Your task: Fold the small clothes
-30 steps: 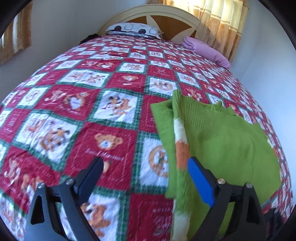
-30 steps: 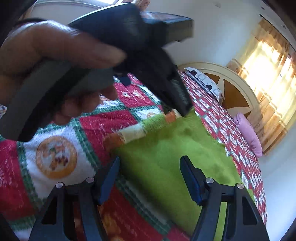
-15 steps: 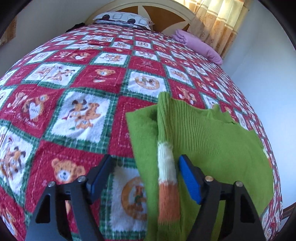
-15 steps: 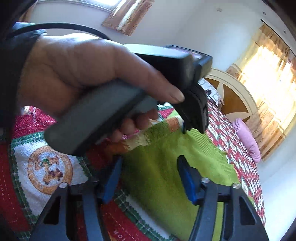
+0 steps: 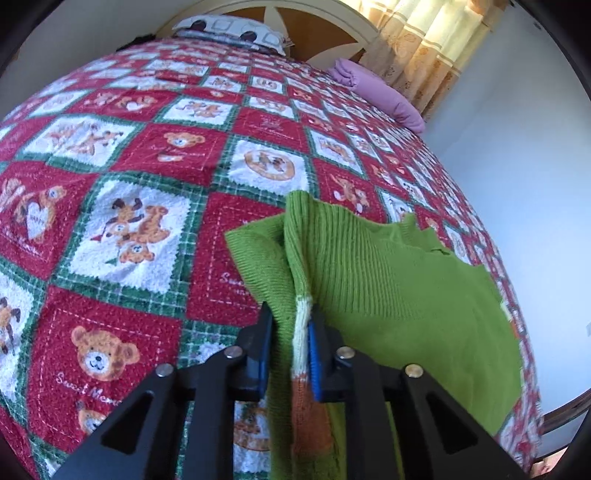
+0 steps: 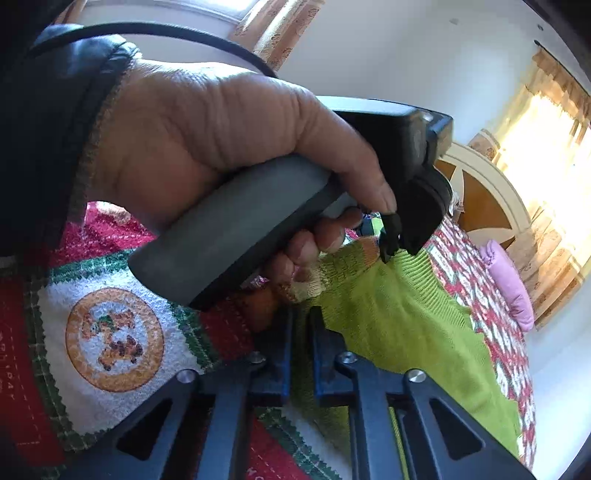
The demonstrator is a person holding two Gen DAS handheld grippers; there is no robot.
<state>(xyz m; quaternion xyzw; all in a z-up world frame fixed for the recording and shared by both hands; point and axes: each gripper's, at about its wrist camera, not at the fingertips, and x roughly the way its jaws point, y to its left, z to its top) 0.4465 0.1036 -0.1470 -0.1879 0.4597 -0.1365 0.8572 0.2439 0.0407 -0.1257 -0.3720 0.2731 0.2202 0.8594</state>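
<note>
Two grippers are closing in on one small garment across a wide bed (image 5: 177, 229), its red, green and white teddy-bear quilt (image 5: 122, 236) stretching back to a rounded wooden headboard (image 5: 314, 22); a green knitted sweater (image 5: 399, 295) is lying flat on the near right part of the quilt, one sleeve (image 5: 295, 258) with cream and orange bands folded along its left edge; a purple pillow (image 5: 380, 96) is resting by the curtained window and a patterned pillow (image 5: 229, 31) against the headboard; the left gripper (image 5: 290, 354), whose jaws have just been closing, is pinching the banded sleeve between its blue pads, almost fully drawn together; the right gripper (image 6: 300, 354), its jaws likewise just closing, is standing nearly shut at the sweater's near edge, green knit showing in the narrow gap; the person's left hand (image 6: 221, 147), in a dark sleeve (image 6: 48, 122), is gripping the grey handle in the right wrist view.
</note>
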